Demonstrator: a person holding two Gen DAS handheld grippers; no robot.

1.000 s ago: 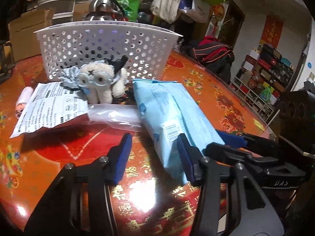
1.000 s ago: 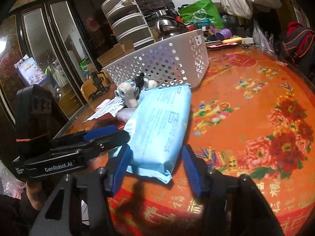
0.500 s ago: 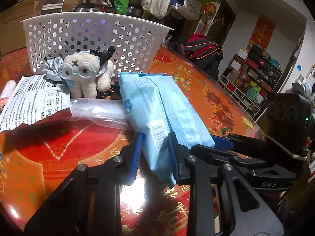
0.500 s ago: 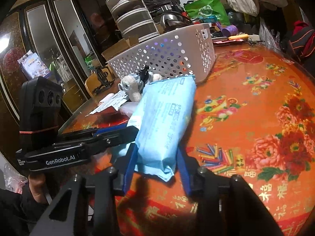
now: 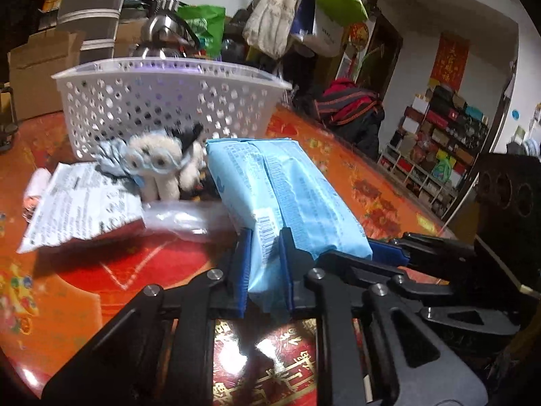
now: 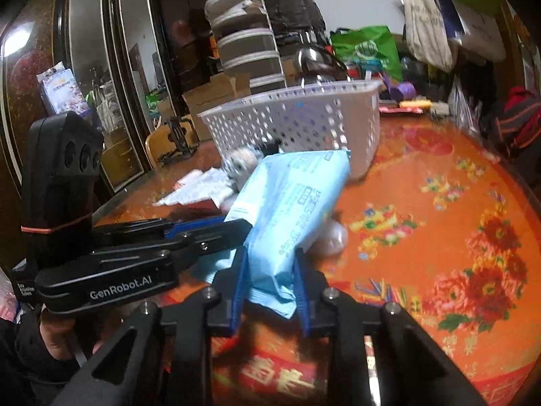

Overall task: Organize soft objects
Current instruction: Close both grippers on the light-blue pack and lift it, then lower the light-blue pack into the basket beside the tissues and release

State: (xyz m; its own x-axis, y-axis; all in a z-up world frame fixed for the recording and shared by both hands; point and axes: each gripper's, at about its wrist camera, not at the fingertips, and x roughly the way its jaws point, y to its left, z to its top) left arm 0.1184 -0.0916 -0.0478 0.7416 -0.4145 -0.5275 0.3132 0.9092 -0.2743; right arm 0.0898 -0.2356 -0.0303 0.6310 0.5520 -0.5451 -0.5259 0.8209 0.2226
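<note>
Both grippers, left and right, are closing on the near end of a soft, light blue tissue pack near the table edge, before the basket; it looks squashy and slippery.

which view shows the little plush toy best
The left wrist view: the plush toy stands in plain sight before the white basket. In the right wrist view only its blurred head peeks past the blue pack.
</note>
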